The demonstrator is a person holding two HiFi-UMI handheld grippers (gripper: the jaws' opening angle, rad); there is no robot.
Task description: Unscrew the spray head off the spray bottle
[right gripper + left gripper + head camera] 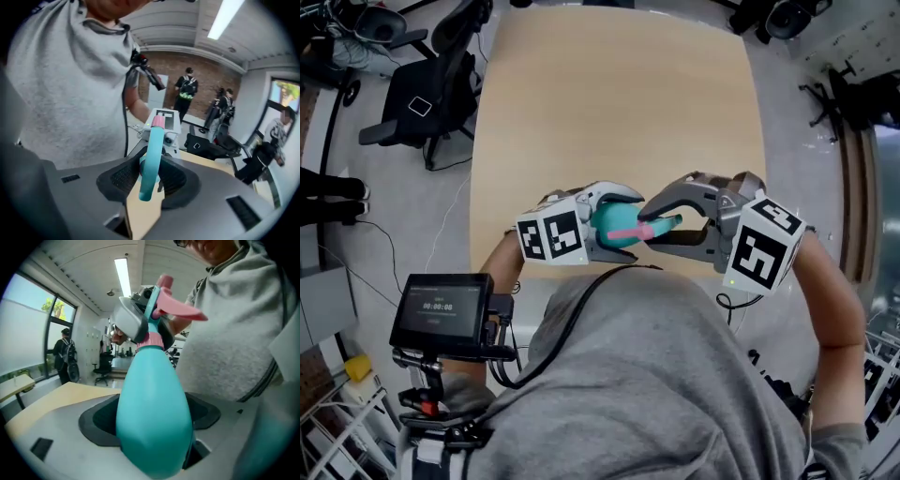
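**Item: spray bottle point(606, 225), teal, pear-shaped body, pink collar point(151, 339), pink trigger point(180, 310).**

- **Location:** We find it held in the air over the near edge of the wooden surface point(619, 112), just in front of the person's chest. It rests on nothing.
- **Left tool point(152, 427):** The jaws stand wide and are clamped on the fat lower body of the bottle, with the base toward this tool.
- **Right tool point(147, 180):** The jaws are drawn close and, by our reading, pressed on the spray head point(152, 150). Its teal top strip and pink nozzle tip run out between the pads.
- **Governing relation:** The bottle's long axis lies roughly level, running from the left tool to the right. The body is on the left and the head on the right, and the two tools face each other along it. The right tool is the nearer to the threaded collar.
- **Assessment:** We judge the head still seated on the neck. The coming twist must roll about that axis at the right tool while the left holds the body fast.
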